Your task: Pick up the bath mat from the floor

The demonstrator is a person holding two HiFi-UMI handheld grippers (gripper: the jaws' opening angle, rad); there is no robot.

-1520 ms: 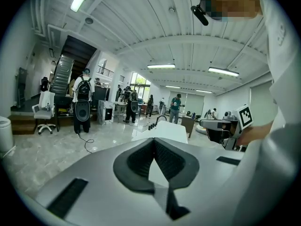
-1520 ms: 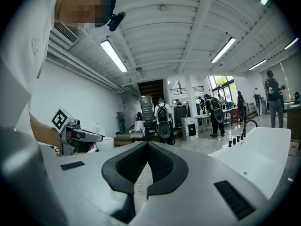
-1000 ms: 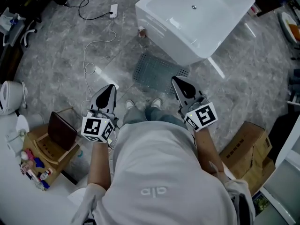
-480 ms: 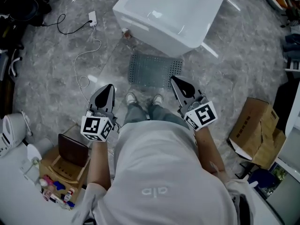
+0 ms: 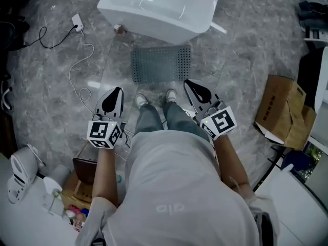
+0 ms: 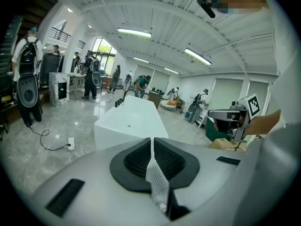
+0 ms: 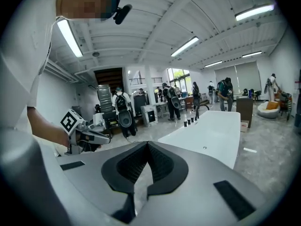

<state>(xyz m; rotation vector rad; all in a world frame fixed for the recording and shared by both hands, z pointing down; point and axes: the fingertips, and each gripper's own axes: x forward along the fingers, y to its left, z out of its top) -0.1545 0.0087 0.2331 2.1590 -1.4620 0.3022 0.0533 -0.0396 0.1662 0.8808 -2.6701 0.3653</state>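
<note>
Nothing is done yet: my left gripper (image 5: 116,90) and right gripper (image 5: 187,82) hang clenched and empty, and the grey perforated rectangular bath mat (image 5: 160,64) lies untouched on the marbled floor (image 5: 241,50).

Both forearms reach forward at waist level. Left gripper (image 5: 117,91) and right gripper (image 5: 188,83) point ahead, jaws pressed together, both empty.

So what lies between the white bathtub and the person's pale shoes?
The grey perforated bath mat, flat on the marble floor, in the head view.
</note>
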